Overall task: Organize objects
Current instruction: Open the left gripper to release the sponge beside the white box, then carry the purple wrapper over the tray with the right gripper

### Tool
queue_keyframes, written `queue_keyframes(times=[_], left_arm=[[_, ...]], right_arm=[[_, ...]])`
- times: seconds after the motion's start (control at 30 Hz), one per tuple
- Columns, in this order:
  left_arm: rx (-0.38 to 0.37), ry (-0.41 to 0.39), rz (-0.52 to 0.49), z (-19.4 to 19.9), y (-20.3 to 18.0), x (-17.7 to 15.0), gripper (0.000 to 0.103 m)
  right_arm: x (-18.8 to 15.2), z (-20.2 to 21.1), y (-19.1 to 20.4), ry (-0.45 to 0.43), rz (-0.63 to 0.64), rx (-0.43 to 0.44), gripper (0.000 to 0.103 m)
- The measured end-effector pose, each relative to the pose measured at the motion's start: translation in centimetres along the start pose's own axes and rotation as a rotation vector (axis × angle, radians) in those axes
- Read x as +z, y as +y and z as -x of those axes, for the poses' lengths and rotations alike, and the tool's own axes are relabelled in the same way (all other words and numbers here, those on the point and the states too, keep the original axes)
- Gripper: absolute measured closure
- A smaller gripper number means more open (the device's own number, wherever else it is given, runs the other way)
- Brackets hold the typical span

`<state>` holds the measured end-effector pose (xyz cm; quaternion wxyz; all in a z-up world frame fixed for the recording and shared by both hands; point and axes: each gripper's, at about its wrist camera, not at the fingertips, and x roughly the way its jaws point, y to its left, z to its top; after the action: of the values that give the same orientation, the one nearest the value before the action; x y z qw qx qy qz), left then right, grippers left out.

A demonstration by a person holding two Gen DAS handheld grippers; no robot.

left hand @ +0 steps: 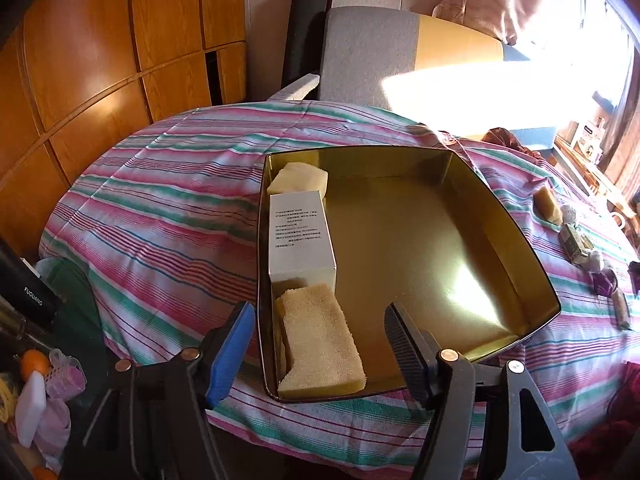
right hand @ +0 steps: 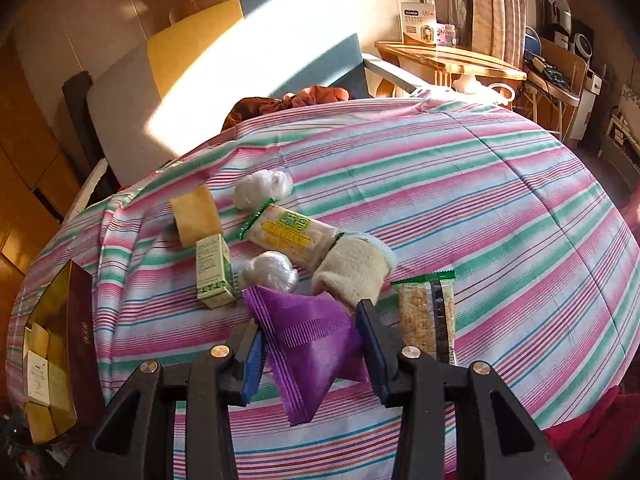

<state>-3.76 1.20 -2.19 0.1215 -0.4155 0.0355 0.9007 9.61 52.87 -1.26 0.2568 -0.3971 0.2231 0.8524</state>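
Left wrist view: the left hand-held gripper [left hand: 320,344] hangs with its jaws apart and nothing between the pads, straddling the near left corner of the gold tin [left hand: 552,300] on the striped table [left hand: 160,208]. Along the tin's left wall, from 6 o'clock up to 12, lie a tan sponge block [left hand: 320,344], a white carton [left hand: 298,236] and a pale block [left hand: 298,178]; the rest of the floor is bare. The sponge sits tilted on something beneath it, so a careless brush from the pads could tip it out of line. In the right wrist view, the tin shows at 8 o'clock, and the right hand-held gripper [right hand: 310,352] is clamped on a purple pouch [right hand: 304,344], which looks lifted clear of the cloth. The pouch is thin and limp and is held by its middle, so it may slip or swing on the way to the tin. Just beyond it, at 12 o'clock, crowd a green-and-white box [right hand: 214,272], two plastic-wrapped balls [right hand: 272,270], a cracker pack [right hand: 292,234] and a knitted sock [right hand: 354,272]; at 2 o'clock lies a snack bar [right hand: 426,316]. A dangling corner could drag the nearest ones.
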Motion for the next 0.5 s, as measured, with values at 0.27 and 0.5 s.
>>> queue_keyframes(times=[0.27, 0.5], left_arm=[[-0.007, -0.008, 0.016, 0.3, 0.0, -0.3, 0.034], [0.0, -0.026, 0.031, 0.7, 0.7, -0.4, 0.033]], right_arm=[[-1.4, 2.3, 10.5, -0.004, 0.192, 0.208, 0.061], [-5.2, 3.3, 22.9, 0.056, 0.413, 0.416, 0.061]])
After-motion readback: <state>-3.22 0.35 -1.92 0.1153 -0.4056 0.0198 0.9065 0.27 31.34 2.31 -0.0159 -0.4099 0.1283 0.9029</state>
